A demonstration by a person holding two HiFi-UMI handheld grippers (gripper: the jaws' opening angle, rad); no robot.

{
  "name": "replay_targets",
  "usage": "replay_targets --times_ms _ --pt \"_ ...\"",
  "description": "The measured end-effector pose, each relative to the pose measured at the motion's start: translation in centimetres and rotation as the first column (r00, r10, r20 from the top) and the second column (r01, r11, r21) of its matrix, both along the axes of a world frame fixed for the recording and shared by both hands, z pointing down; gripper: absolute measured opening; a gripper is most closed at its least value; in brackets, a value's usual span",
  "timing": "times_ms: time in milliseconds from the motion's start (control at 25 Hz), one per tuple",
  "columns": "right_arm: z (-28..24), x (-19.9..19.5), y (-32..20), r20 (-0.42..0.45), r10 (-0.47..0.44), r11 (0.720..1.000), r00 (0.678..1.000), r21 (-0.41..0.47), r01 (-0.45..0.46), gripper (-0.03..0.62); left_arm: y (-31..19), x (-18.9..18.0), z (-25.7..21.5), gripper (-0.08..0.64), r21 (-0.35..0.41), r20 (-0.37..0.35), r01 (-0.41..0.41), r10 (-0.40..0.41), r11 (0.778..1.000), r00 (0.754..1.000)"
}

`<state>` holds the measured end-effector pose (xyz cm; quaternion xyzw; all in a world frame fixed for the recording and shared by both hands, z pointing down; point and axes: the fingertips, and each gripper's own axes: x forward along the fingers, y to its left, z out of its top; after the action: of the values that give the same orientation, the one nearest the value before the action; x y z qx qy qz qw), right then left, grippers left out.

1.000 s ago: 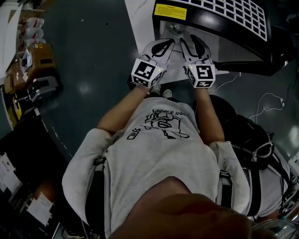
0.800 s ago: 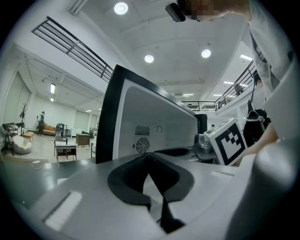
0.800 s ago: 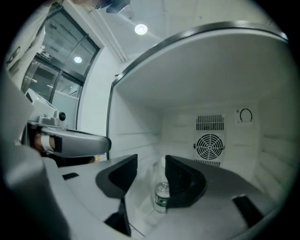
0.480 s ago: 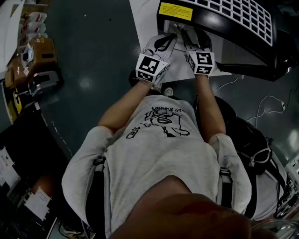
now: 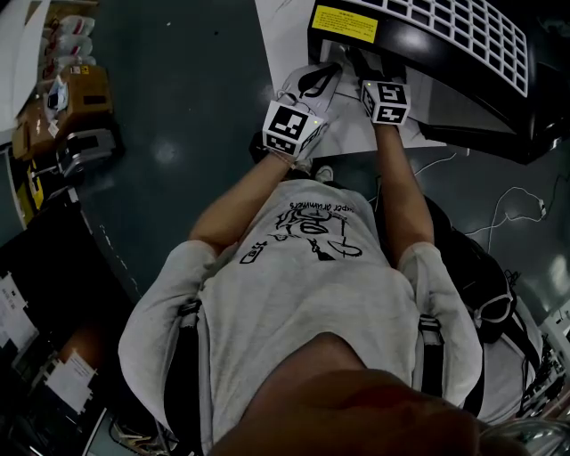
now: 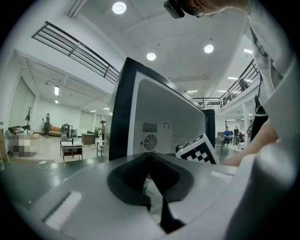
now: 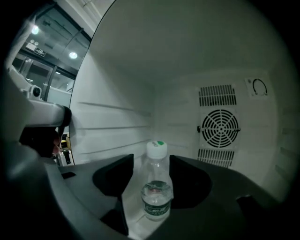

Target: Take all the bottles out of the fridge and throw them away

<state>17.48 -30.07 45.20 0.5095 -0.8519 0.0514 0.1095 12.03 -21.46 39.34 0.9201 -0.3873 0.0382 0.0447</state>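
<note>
A small clear bottle point(image 7: 156, 187) with a white cap stands upright on the floor inside the open fridge point(image 5: 419, 36). My right gripper point(image 7: 151, 163) reaches into the fridge. Its jaws are opening and stand on either side of the bottle without pressing it. In the head view the right gripper point(image 5: 370, 69) has its tips hidden in the fridge mouth. My left gripper point(image 5: 312, 78) hangs just outside the fridge, to the left of the right one, with its jaws together and nothing held. The left gripper view shows the left gripper point(image 6: 152, 187) facing the fridge point(image 6: 159, 117) interior.
A round fan grille point(image 7: 219, 126) sits on the fridge's back wall. A white wire grid point(image 5: 445, 27) lies on the dark fridge top. White sheets point(image 5: 276, 27) cover the floor at the fridge. Cables point(image 5: 508, 205) trail at the right; boxes point(image 5: 71, 98) stand at the left.
My right gripper has pushed forward into the fridge and its jaws have spread apart. The left gripper has crept slightly forward beside it.
</note>
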Motion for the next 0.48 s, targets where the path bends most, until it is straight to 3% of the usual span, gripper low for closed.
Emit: replay_targets --times_ms 480 --pt "0.4 0.2 -1.6 0.009 0.025 1.0 1.0 0.009 -0.025 0.189 0.0 -0.1 0.3 0.008 -0.009 0.004 -0.007 0.007 1.0 1.0"
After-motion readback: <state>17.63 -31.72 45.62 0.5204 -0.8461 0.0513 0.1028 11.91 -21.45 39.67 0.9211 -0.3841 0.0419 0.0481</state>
